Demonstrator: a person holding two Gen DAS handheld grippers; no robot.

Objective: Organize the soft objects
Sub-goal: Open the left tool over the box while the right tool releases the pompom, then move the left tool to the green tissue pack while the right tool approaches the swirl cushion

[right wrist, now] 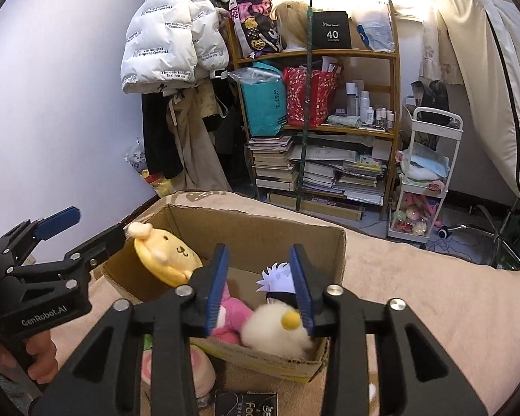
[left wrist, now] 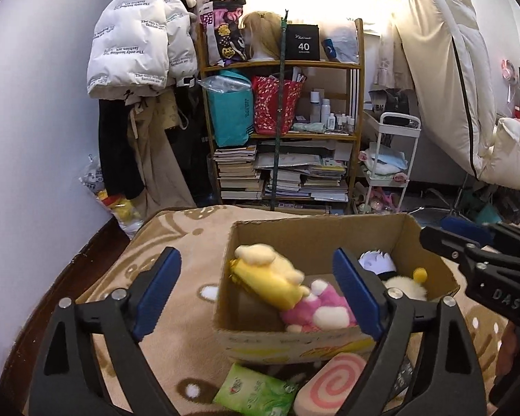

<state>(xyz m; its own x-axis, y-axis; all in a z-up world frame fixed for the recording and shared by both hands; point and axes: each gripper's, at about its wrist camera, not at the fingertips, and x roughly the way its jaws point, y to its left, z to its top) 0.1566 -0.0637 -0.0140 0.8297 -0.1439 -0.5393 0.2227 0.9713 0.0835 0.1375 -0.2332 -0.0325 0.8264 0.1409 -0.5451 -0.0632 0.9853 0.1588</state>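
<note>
An open cardboard box (left wrist: 312,239) (right wrist: 260,228) stands on a beige blanket. Inside lie a yellow plush (left wrist: 263,274) (right wrist: 170,253), a pink plush (left wrist: 315,312) (right wrist: 234,315), a white-haired doll (left wrist: 378,261) (right wrist: 275,279) and a white fluffy plush with a yellow pompom (left wrist: 404,282) (right wrist: 277,329). My left gripper (left wrist: 256,291) is open and empty above the box's near left side. My right gripper (right wrist: 260,291) is open over the box, just above the white fluffy plush. A pink swirl roll plush (left wrist: 329,381) (right wrist: 176,371) lies in front of the box.
A green packet (left wrist: 256,391) lies beside the swirl roll, a black packet (right wrist: 246,404) in front of the box. Behind the bed stand a cluttered wooden bookshelf (left wrist: 280,131) (right wrist: 315,121), hanging coats (left wrist: 138,41) and a white trolley (right wrist: 426,173).
</note>
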